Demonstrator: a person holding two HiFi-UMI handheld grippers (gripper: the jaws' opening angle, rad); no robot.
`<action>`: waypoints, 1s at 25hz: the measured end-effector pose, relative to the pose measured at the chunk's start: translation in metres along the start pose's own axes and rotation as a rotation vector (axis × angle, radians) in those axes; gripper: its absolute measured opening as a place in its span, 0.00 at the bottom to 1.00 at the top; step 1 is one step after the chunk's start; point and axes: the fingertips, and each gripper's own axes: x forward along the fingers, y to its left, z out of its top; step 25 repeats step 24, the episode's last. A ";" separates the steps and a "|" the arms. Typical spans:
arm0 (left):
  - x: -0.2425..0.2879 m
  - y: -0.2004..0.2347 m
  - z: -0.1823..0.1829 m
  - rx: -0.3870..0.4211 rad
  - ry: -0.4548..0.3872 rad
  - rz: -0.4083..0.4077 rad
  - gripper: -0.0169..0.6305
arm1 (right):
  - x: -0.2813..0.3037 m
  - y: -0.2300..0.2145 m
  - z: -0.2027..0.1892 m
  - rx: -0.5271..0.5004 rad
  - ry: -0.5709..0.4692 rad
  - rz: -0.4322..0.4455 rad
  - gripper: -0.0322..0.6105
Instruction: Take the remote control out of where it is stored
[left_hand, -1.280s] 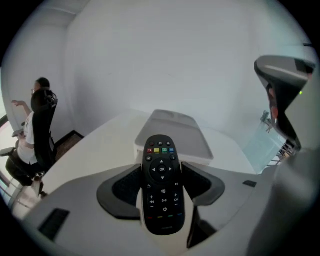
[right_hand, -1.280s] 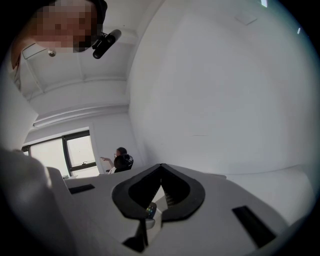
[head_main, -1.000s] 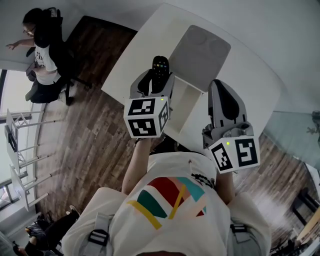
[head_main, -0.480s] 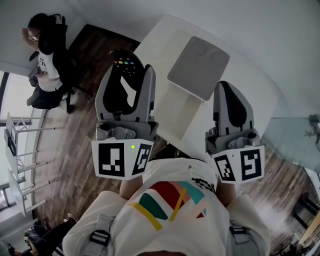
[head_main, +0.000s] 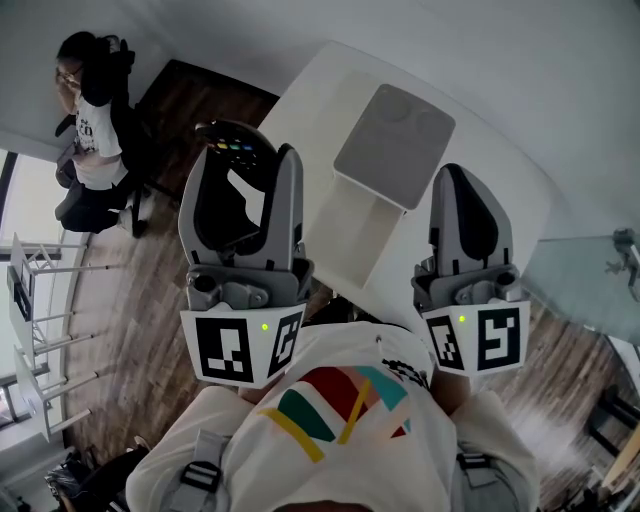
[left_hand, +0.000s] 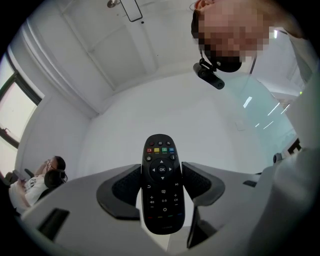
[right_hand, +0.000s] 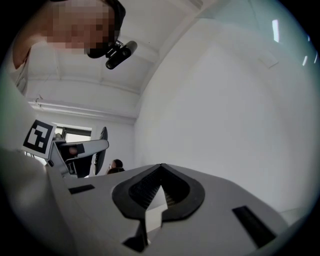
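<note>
My left gripper (head_main: 243, 165) is raised high off the table, shut on the black remote control (head_main: 236, 143). The remote's coloured buttons point away from me. In the left gripper view the remote (left_hand: 161, 165) stands upright between the two pads, button side to the camera, with the left gripper (left_hand: 162, 184) pointing at a bare wall and ceiling. My right gripper (head_main: 460, 185) hangs at the right, also raised. Its fingertips meet with nothing between them, as the right gripper view shows for the right gripper (right_hand: 161, 169).
Below lies a white table (head_main: 310, 110) with a grey square pad (head_main: 395, 140) and an open white compartment (head_main: 355, 230) at its near edge. A person (head_main: 90, 120) sits at the far left. A white rack (head_main: 30, 330) stands on the wooden floor, and a glass panel (head_main: 590, 270) at the right.
My left gripper has lifted the remote up and to the left, away from the white compartment and closer to the head camera. The right gripper has hardly moved.
</note>
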 end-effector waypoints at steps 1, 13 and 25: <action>0.000 0.000 0.000 0.002 -0.001 0.000 0.43 | 0.000 0.001 0.000 -0.014 0.000 -0.007 0.05; 0.001 -0.003 0.003 0.003 -0.030 0.007 0.43 | 0.003 -0.007 0.006 -0.048 -0.016 -0.026 0.05; -0.001 -0.003 0.015 -0.015 -0.066 0.000 0.43 | 0.004 -0.008 0.001 -0.044 -0.007 -0.021 0.05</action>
